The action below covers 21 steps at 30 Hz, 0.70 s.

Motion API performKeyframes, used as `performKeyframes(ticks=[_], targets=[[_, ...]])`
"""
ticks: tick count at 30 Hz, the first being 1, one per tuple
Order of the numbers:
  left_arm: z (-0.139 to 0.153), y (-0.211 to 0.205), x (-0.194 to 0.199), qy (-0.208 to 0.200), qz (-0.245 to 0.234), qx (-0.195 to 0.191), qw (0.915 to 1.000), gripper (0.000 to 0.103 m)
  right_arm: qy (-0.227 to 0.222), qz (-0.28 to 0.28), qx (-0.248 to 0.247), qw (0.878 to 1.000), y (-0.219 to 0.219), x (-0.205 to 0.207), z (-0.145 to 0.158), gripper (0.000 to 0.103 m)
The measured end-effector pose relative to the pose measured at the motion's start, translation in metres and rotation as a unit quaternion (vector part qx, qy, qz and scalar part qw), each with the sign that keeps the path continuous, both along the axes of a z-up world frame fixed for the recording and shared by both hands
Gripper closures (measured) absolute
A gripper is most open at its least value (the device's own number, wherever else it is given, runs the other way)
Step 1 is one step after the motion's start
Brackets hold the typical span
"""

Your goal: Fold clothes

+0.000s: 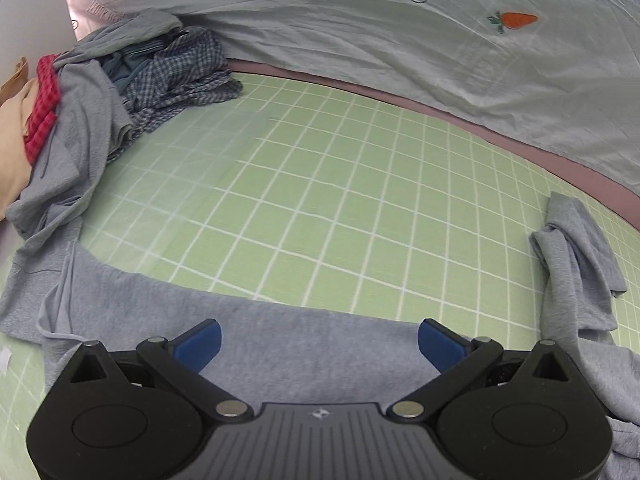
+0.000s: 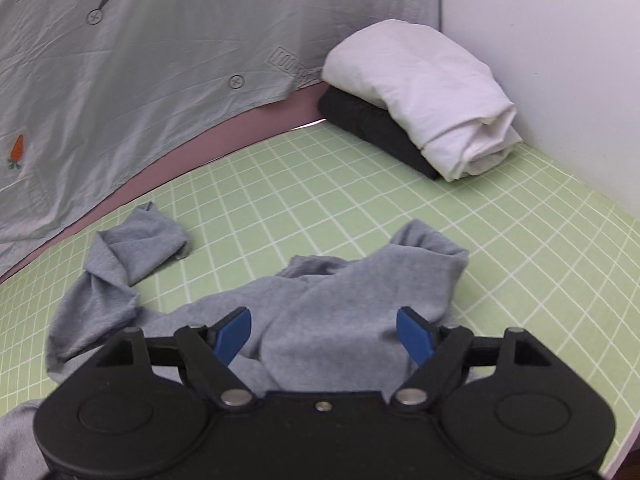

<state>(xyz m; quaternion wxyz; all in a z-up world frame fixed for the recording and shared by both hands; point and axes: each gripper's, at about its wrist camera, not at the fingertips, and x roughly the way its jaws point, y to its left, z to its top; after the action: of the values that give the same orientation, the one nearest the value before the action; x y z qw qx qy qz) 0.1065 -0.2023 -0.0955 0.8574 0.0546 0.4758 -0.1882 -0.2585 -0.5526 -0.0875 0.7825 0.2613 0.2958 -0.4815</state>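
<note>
In the left wrist view, our left tongs (image 1: pixel 319 342) stand released above the grey shirt (image 1: pixel 280 344), spread on the green gridded tabletop (image 1: pixel 320 200). In the right wrist view, our right tongs (image 2: pixel 324 332) gape unclenched over the rumpled grey shirt (image 2: pixel 340 296).

Both grippers, left gripper (image 1: pixel 319 343) and right gripper (image 2: pixel 324 335), are black with blue pads and silver pivot screws.
</note>
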Motion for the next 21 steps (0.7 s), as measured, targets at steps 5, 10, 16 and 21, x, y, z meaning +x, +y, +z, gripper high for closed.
performKeyframes(ticks=[5, 10, 16, 21], targets=[[-0.007, -0.057, -0.008, 0.002, -0.024, -0.02, 0.9995, 0.0, -0.003, -0.038, 0.003, 0.999, -0.034, -0.033, -0.007, 0.02], [-0.019, -0.124, 0.006, 0.008, -0.062, -0.021, 0.9978, 0.0, -0.016, -0.048, 0.016, 0.999, -0.08, -0.041, -0.016, 0.02], [-0.034, -0.193, 0.017, 0.012, -0.123, 0.008, 0.9923, 0.0, -0.026, -0.047, 0.071, 0.996, -0.122, -0.024, -0.04, 0.024], [-0.05, -0.226, 0.019, 0.014, -0.167, 0.051, 0.9846, 0.001, -0.036, -0.064, 0.107, 0.991, -0.135, -0.019, -0.058, 0.029]])
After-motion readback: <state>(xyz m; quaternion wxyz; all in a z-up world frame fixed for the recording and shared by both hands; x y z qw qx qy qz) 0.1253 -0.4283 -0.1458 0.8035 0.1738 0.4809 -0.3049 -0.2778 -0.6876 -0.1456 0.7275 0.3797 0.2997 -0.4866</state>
